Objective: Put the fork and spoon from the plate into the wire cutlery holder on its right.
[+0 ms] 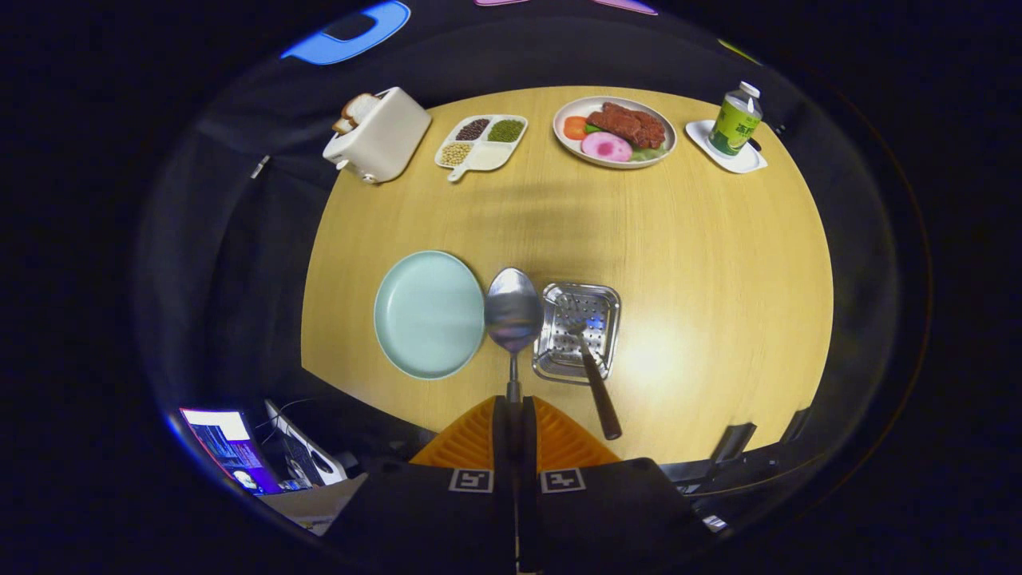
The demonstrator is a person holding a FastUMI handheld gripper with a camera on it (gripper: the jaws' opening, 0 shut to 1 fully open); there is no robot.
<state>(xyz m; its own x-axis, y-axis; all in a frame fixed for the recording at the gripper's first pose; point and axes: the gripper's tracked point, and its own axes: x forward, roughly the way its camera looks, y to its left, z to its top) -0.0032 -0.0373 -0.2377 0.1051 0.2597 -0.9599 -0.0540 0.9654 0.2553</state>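
- Pinching the spoon by its thin handle, the hand-held gripper is pressing both fingers together on the metal, with the bowl of the spoon standing out ahead at twelve o'clock from the fingertips.
- Hanging above the tabletop, the spoon is sitting between the pale green plate at its nine o'clock and the wire cutlery holder at its three o'clock.
- Lying in the holder already, the fork is pointing its tines inward while its dark handle is sticking out over the rim toward five o'clock.
- Judging by the look, the spoon is behaving as a stiff, light, polished piece, so it is likely to be slippery and prone to swivelling in a narrow grip.
- Holding it low on the handle is leaving the heavier bowl far out, so a firm squeeze is seeming wise.
- Remaining, as I judge it, is a short carry toward three o'clock and a release into the holder beside the fork.
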